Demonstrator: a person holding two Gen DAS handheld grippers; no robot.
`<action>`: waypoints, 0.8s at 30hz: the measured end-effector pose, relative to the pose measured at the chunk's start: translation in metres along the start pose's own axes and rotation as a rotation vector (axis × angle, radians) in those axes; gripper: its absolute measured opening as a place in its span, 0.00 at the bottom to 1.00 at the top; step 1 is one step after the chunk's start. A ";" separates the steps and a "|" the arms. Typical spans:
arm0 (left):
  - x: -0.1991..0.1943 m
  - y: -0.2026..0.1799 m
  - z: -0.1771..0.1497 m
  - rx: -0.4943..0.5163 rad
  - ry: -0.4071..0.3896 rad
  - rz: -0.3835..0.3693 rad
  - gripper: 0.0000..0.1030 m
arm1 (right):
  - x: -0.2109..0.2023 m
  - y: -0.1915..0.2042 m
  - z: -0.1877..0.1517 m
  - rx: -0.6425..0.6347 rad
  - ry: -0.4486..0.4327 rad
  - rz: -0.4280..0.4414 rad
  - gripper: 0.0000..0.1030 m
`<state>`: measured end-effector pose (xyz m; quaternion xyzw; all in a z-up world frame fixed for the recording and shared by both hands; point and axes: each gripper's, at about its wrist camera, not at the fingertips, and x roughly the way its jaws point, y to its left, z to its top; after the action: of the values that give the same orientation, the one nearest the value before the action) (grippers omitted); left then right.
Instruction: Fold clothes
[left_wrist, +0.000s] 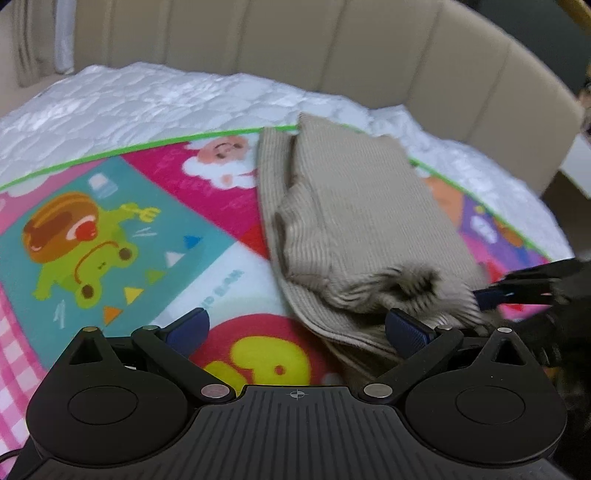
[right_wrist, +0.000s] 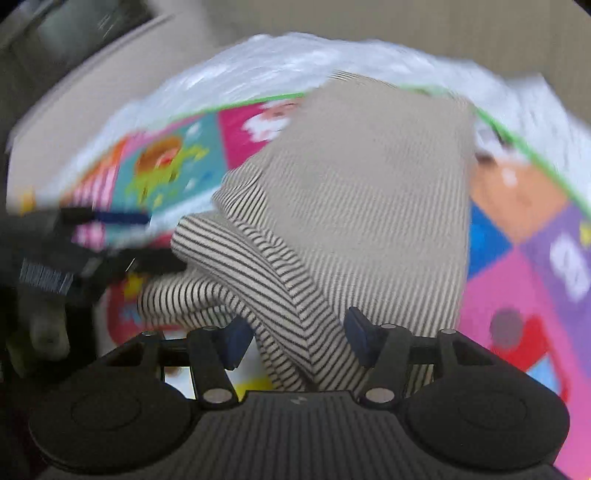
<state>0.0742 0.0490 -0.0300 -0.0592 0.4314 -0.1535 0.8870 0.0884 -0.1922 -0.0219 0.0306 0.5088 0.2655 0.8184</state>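
A striped beige garment (left_wrist: 354, 225), fine dark stripes on a pale ground, lies partly folded on a colourful cartoon play mat (left_wrist: 122, 229) spread over a white quilted mattress cover (left_wrist: 147, 96); a padded beige headboard (left_wrist: 295, 48) curves behind. In the left wrist view the garment sits to the right of centre, several layers stacked, its far end crossing the mat's green border (left_wrist: 110, 151) and its near corner bunched up. The left gripper (left_wrist: 295, 328) hangs over the near edge of the mat with jaws spread wide; its left blue pad (left_wrist: 188, 326) is over bare mat, its right blue pad (left_wrist: 410, 330) sits at the garment's near hem, nothing pinched between them. The right gripper (right_wrist: 295, 339) is low over the same garment's near end, jaws about half apart, with a raised fold of striped cloth (right_wrist: 288, 317) running between the two blue fingers (right_wrist: 356, 332); the picture is motion-blurred and I cannot tell whether the pads press on the cloth. From the right wrist view the left gripper shows as a dark blur at the left edge, beside the garment's rolled sleeve-like edge (right_wrist: 207, 240).
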 end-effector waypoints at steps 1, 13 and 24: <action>-0.003 -0.001 -0.001 0.008 -0.001 -0.037 1.00 | -0.001 -0.004 -0.002 0.046 0.001 0.017 0.52; 0.023 -0.024 -0.010 0.167 0.065 0.067 1.00 | -0.010 0.043 -0.021 -0.254 -0.040 -0.122 0.75; 0.023 0.004 -0.002 -0.026 0.070 -0.002 1.00 | 0.031 0.099 -0.075 -0.970 -0.072 -0.469 0.43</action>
<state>0.0871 0.0451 -0.0495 -0.0657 0.4642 -0.1510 0.8703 -0.0050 -0.1095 -0.0514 -0.4560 0.2927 0.2790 0.7928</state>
